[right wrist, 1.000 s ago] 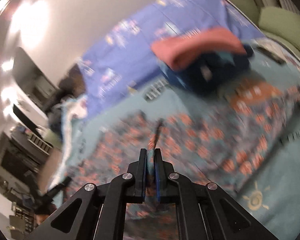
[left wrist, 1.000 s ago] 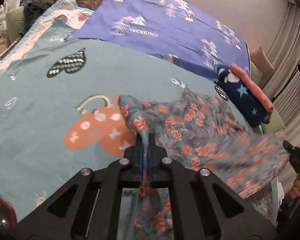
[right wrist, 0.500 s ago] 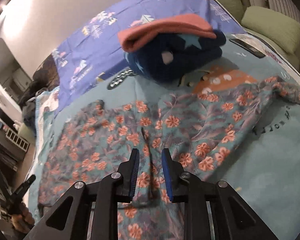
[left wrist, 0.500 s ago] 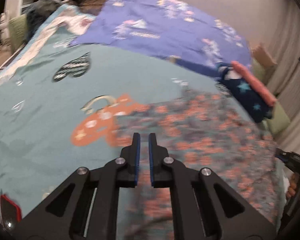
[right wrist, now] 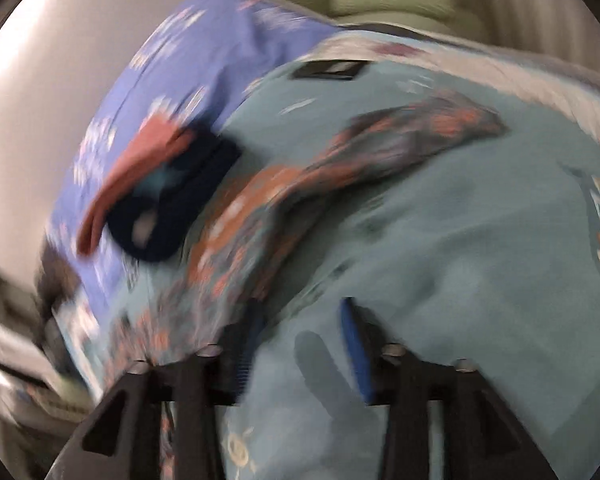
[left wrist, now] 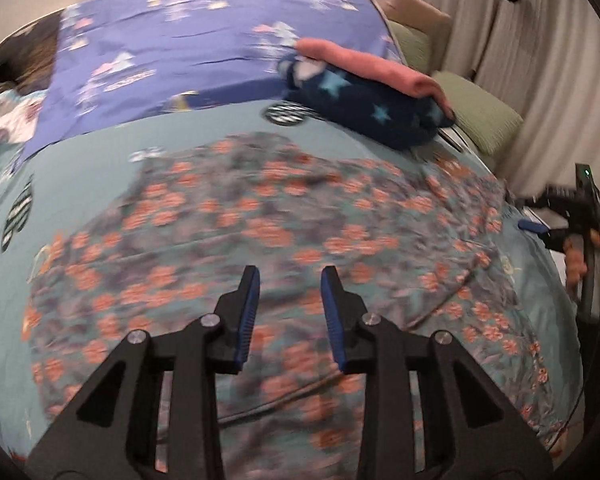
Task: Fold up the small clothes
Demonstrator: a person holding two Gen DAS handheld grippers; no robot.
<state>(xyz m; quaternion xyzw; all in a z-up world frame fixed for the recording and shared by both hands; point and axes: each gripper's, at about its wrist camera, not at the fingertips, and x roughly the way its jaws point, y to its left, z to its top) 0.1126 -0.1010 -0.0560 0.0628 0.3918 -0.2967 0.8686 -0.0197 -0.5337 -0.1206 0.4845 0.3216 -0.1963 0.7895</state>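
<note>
A teal floral garment (left wrist: pixel 284 216) lies spread flat on the teal bedspread (left wrist: pixel 100 152). My left gripper (left wrist: pixel 290 280) hovers over its near part. Its jaws are opening and nothing is between the blue pads. At the right edge of the left wrist view, a hand holds my right gripper (left wrist: pixel 540 228) beside the garment's right side. The right wrist view is blurred by motion. There my right gripper (right wrist: pixel 300 336) is opening over bare bedspread, with the floral garment (right wrist: pixel 268 220) just left of its left finger and a sleeve (right wrist: pixel 432 124) stretching away.
A folded navy star garment (left wrist: pixel 372 116) with a folded pink one (left wrist: pixel 372 68) on top sits at the far right of the bed. A purple sheet (left wrist: pixel 180 40) covers the far end. Green cushions (left wrist: pixel 484 120) and curtains stand to the right. A dark flat object (right wrist: pixel 328 69) lies on the bedspread.
Both grippers were shut on the floral garment and have let it go, and it now lies flat. Both jaws have opened wider. The right gripper swung fast towards the garment's right side.
</note>
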